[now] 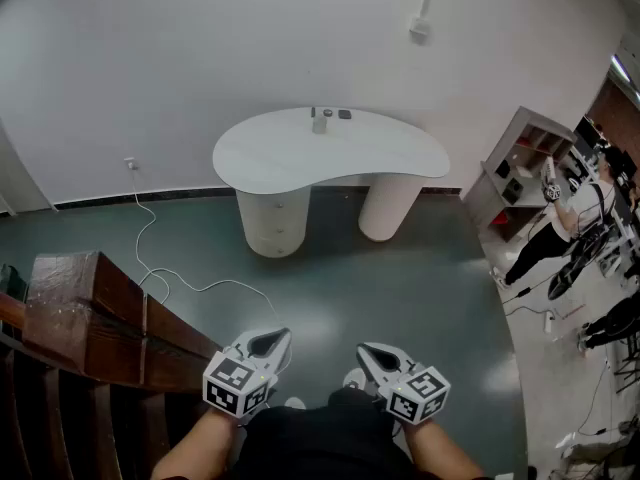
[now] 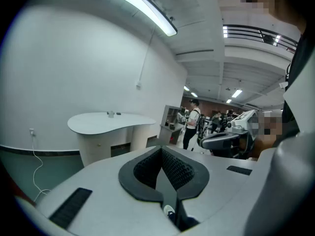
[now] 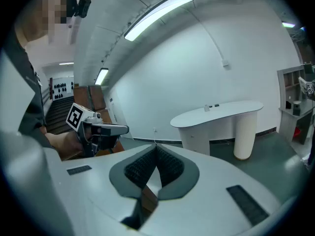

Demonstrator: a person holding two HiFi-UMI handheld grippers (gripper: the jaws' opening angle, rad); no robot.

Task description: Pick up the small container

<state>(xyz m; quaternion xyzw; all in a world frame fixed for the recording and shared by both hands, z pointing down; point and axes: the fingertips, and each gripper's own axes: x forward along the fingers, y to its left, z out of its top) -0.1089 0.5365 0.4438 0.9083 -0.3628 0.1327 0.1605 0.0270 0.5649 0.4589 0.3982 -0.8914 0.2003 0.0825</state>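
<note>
The small container [image 1: 320, 120] stands far off on the back edge of a white kidney-shaped table [image 1: 290, 158], next to a small dark object [image 1: 344, 114]. It shows tiny in the left gripper view [image 2: 111, 114] and in the right gripper view [image 3: 206, 108]. Both grippers are held low, close to the person's body and well short of the table. My left gripper [image 1: 268, 340] [image 2: 161, 149] is shut with nothing between its pads. My right gripper [image 1: 378, 353] [image 3: 156, 146] also has its tips together and holds nothing.
A dark wooden stair structure [image 1: 90, 308] rises at the left. A white cable [image 1: 150, 258] trails over the grey floor from a wall socket. A shelf unit [image 1: 520, 158] and people [image 1: 560, 218] with equipment are at the right.
</note>
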